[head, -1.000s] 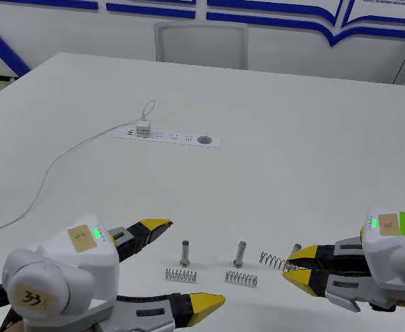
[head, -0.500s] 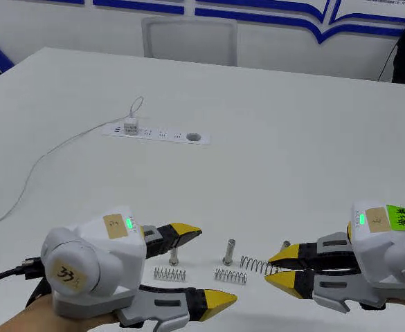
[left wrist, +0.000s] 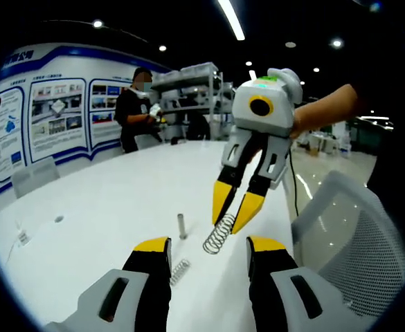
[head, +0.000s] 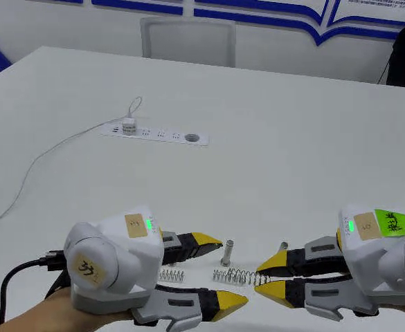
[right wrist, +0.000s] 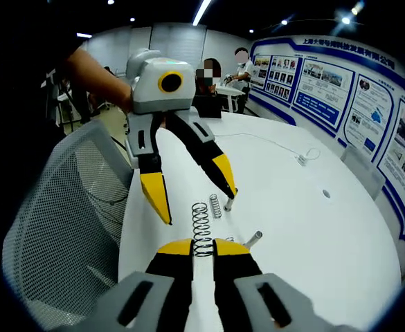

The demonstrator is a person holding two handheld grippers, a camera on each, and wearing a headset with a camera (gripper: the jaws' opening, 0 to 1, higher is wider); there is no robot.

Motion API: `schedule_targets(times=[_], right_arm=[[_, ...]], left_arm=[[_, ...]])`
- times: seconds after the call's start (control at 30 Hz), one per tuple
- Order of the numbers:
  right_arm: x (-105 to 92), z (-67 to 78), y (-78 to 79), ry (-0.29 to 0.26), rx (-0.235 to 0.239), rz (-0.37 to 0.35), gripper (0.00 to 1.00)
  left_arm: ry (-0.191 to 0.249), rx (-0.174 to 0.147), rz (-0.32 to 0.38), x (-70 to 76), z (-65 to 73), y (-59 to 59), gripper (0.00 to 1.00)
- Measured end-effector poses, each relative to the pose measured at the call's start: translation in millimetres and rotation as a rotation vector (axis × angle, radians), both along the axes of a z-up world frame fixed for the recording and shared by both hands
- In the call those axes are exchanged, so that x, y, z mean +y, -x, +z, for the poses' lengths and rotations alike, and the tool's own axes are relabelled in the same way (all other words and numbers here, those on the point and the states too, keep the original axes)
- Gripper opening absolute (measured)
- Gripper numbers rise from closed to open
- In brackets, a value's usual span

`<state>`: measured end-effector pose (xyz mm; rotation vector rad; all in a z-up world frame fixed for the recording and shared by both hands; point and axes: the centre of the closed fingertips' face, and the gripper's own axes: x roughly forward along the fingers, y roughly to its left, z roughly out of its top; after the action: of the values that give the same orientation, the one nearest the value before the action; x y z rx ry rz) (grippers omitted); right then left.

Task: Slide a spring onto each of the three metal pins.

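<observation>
My right gripper is shut on one end of a steel spring; the spring sticks out level toward the left gripper. In the right gripper view the spring rises from between the closed yellow tips. My left gripper is open, and its jaws straddle the spot where the pins stand. One short metal pin stands upright just behind the held spring, and a second pin is near the right gripper's upper jaw. A loose spring lies on the white table by the left gripper body. In the left gripper view the held spring hangs between my open jaws, beside a pin.
A white power strip with a plugged-in adapter and a cable lies mid-table. A grey chair stands at the table's far edge. People stand in the background of the gripper views.
The left gripper has moved right, so its open jaws now flank the pins and hide the left one. The right gripper has carried the spring left, toward the middle pin.
</observation>
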<state>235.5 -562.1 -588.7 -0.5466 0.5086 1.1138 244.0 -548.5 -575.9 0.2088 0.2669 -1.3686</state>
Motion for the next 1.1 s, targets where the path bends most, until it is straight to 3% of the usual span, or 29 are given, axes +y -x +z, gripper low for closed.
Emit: schedule_targets(times=[0.2, 0.33, 0.5, 0.93, 1.1], right_arm=[[5.3, 3.1, 3.7, 0.003, -0.007, 0.027, 0.1], [6.2, 5.2, 5.0, 0.009, -0.012, 0.037, 0.11], [8.2, 5.9, 6.9, 0.011, -0.011, 0.048, 0.11], [9.7, 6.9, 9.7, 0.027, -0.019, 0.073, 0.11], [11.0, 12.5, 9.2, -0.003, -0.019, 0.079, 0.11]], left_arm=[[-0.018, 0.015, -0.026, 0.9, -4.6, 6.4, 0.33], [-0.022, 0.0, -0.033, 2.5, -4.0, 8.8, 0.19], [-0.01, 0.004, -0.034, 2.4, -1.6, 10.5, 0.19], [-0.018, -0.043, -0.078, -0.2, 2.8, 15.2, 0.13], [0.0, -0.034, -0.096, 2.3, 6.9, 15.1, 0.12]])
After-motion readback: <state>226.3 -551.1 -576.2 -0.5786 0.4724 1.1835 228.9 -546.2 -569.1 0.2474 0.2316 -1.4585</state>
